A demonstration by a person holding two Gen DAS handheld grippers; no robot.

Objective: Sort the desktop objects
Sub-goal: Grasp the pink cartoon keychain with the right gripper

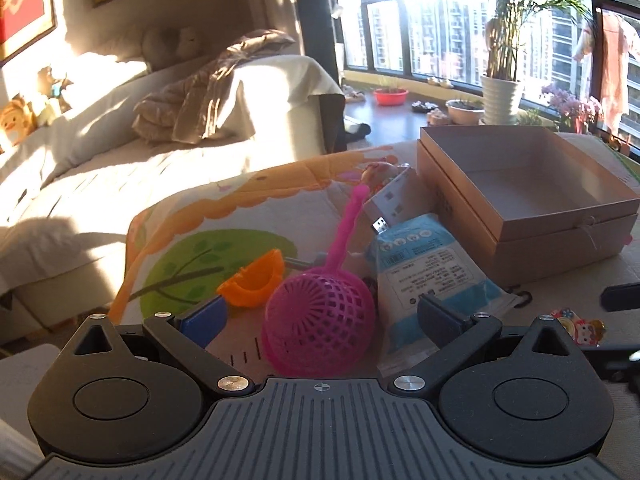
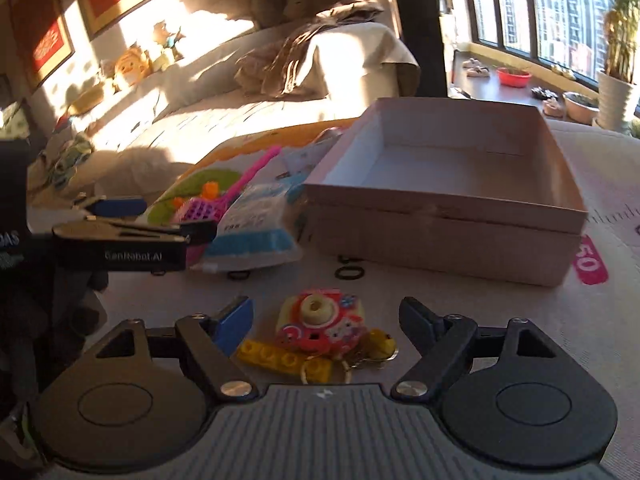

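A pink mesh scoop (image 1: pixel 320 322) lies between the spread fingers of my left gripper (image 1: pixel 320 312), its long handle pointing away; no pad presses on it. An orange plastic piece (image 1: pixel 254 284) sits to its left, a blue-and-white packet (image 1: pixel 424 268) to its right. My right gripper (image 2: pixel 326 316) stands open over a colourful toy camera keychain (image 2: pixel 320 326) and a yellow brick (image 2: pixel 280 358); neither finger touches them. An empty cardboard box (image 2: pixel 448 224) stands behind, also seen as the cardboard box (image 1: pixel 560 240). From the right wrist, the left gripper (image 2: pixel 120 224) shows at the left.
A small USB device (image 1: pixel 380 224) and a card lie beyond the packet. Black hair ties (image 2: pixel 350 272) rest on the printed mat (image 2: pixel 600 320) before the box. A sofa with blankets lies behind; potted plants stand by the window.
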